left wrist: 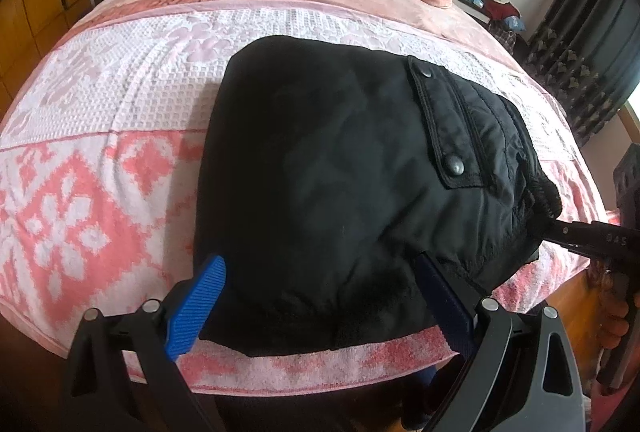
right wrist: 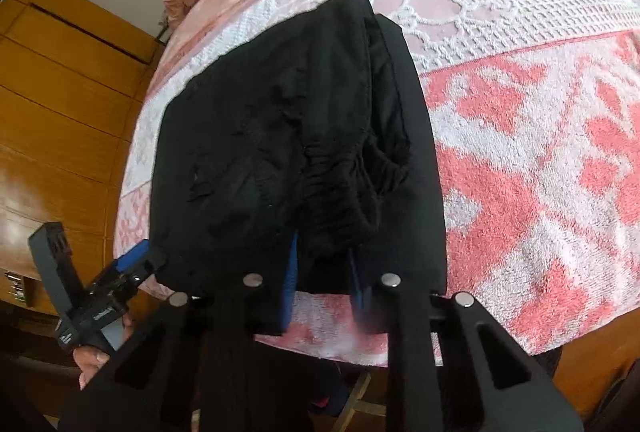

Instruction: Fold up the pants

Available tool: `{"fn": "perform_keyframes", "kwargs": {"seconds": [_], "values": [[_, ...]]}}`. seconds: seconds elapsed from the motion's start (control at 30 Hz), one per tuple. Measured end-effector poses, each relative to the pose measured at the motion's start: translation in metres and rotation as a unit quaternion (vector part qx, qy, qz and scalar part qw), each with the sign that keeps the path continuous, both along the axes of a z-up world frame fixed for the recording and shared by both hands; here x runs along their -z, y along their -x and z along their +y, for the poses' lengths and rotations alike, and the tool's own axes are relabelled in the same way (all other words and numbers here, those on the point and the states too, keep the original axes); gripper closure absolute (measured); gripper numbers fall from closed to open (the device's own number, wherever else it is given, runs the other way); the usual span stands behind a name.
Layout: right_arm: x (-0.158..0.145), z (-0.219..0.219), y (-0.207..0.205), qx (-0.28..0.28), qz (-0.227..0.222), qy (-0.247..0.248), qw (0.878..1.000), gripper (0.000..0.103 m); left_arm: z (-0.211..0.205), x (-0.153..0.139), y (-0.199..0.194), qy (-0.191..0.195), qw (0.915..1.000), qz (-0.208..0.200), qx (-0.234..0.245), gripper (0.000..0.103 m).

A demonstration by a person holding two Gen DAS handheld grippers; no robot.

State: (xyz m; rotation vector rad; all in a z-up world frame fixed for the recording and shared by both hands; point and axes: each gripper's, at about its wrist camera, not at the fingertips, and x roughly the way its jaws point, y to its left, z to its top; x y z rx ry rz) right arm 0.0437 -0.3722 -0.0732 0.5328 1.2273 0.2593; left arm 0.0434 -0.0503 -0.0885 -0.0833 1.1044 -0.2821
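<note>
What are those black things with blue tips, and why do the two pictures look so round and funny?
They are grabbers, like big tongs. A person holds one in each hand, and each carries a tiny camera with a round lens that bends the picture. One picture looks along the left gripper, the other along the right gripper.

On the bed lies a pink and white towel blanket with folded black pants on top. The left gripper's blue fingers stand wide apart around the pants' near edge. The right gripper is nearly closed, pinching the crinkly waistband.
</note>
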Motion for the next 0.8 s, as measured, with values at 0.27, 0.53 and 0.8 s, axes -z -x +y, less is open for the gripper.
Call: {"fn": "perform_keyframes", "kwargs": {"seconds": [0.27, 0.53, 0.8], "values": [[0.020, 0.002, 0.003, -0.007, 0.025, 0.018, 1.000, 0.083, 0.001, 0.012, -0.003, -0.018, 0.9998, 0.009, -0.004, 0.006], [-0.003, -0.005, 0.011, -0.011, -0.004, 0.024, 1.000, 0.071, 0.012, 0.004, -0.001, -0.008, 0.9999, 0.006, -0.008, 0.006], [-0.023, -0.024, 0.024, 0.005, -0.036, 0.045, 0.998, 0.071, 0.030, 0.003, -0.004, 0.024, 0.9992, 0.017, -0.027, 0.006]]}}
